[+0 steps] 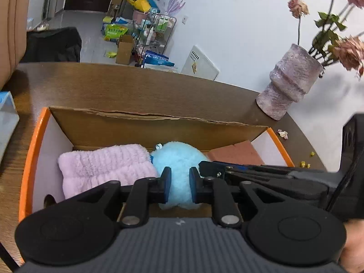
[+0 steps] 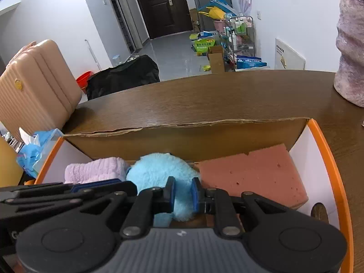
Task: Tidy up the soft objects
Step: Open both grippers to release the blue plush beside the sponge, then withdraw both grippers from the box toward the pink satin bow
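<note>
An orange-rimmed cardboard box (image 1: 34, 141) (image 2: 327, 150) stands on the brown table. Inside lie a folded pink towel (image 1: 102, 166) (image 2: 95, 167) at the left, a fluffy light-blue plush ball (image 1: 179, 157) (image 2: 157, 170) in the middle, and a reddish-brown sponge block (image 1: 234, 154) (image 2: 250, 175) at the right. My left gripper (image 1: 180, 183) has its pads against both sides of the blue ball. My right gripper (image 2: 183, 193) also presses its pads on the ball, from the right. Each gripper shows in the other's view.
A mottled purple vase (image 1: 289, 82) (image 2: 350, 52) with dried flowers stands on the table at the right, with petal crumbs (image 1: 283, 133) near it. A blue plastic bag (image 2: 31, 150) and a pink suitcase (image 2: 34, 84) are at the left. Clutter lies on the floor beyond the table.
</note>
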The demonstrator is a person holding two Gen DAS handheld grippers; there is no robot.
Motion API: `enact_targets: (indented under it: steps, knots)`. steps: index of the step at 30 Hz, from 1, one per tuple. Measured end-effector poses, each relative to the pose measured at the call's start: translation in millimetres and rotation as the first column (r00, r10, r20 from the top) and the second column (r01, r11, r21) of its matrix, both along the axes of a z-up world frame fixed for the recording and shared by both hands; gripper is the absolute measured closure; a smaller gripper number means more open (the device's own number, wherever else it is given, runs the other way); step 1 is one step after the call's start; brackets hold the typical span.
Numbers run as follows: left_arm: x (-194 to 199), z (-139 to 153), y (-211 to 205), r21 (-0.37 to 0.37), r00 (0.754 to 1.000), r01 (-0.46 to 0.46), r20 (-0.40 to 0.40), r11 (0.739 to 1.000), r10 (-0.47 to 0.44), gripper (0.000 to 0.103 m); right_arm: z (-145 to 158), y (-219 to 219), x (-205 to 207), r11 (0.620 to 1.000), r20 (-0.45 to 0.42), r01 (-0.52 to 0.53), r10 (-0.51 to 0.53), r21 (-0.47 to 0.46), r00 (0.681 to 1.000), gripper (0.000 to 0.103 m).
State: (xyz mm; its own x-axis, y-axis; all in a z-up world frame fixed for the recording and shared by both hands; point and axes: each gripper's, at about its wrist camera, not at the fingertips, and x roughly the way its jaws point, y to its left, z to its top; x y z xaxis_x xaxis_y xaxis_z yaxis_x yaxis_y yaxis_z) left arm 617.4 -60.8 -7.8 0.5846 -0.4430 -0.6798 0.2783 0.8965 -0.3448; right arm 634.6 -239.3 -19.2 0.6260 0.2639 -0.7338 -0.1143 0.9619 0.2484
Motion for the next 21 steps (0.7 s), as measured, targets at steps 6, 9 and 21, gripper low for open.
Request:
enact_targets:
  steps: [6, 9, 21]
  knots:
    - [-28, 39, 5, 0.066, 0.997, -0.002, 0.082, 0.998, -0.004, 0.079, 25, -5, -19, 1.0, 0.05, -0.009, 0.009, -0.004, 0.999, 0.083]
    - [-57, 70, 16, 0.116, 0.988, -0.032, 0.156, 0.993, 0.014, 0.071, 56, -22, -41, 1.0, 0.1, -0.019, 0.019, -0.004, 0.995, 0.082]
    - [-230, 137, 79, 0.246, 0.93, -0.209, 0.349, 0.946, 0.115, 0.029, 161, -82, -213, 0.997, 0.316, -0.019, 0.043, -0.079, 0.948, 0.05]
